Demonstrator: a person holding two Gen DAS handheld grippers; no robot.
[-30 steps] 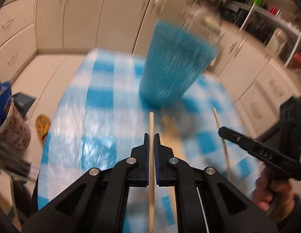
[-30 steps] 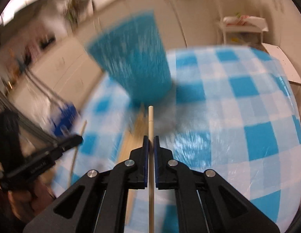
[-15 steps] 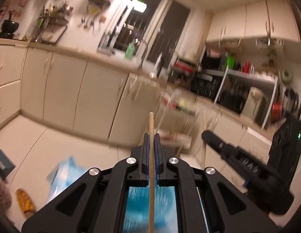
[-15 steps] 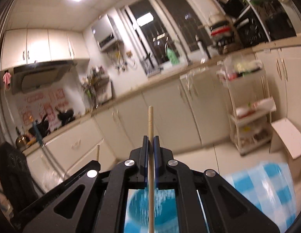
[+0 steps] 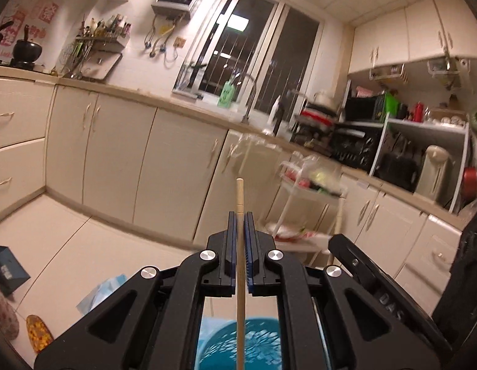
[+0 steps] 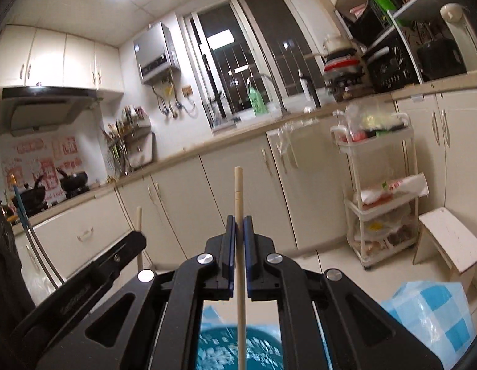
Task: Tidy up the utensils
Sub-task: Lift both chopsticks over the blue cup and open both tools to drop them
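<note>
My left gripper (image 5: 240, 219) is shut on a pale wooden chopstick (image 5: 240, 197), held upright and pointing at the kitchen wall. Its lower end hangs over the open mouth of a blue perforated utensil cup (image 5: 254, 348) seen below the jaws. My right gripper (image 6: 238, 222) is shut on a second chopstick (image 6: 238, 191), also upright over the same blue cup (image 6: 235, 351). Each gripper shows in the other's view: the right gripper (image 5: 355, 262) to the right, the left gripper (image 6: 127, 246) to the left, with its chopstick (image 6: 139, 219).
A corner of the blue-and-white checked tablecloth (image 6: 435, 314) shows at lower right. Beyond are cream cabinets (image 5: 152, 160), a white rolling shelf cart (image 6: 380, 203), a white stool (image 6: 451, 237) and the tiled floor (image 5: 53, 246).
Both grippers have swung up from facing the table and the cup's side to upright above the cup's mouth. Each still holds its chopstick. The two grippers have come closer together.
</note>
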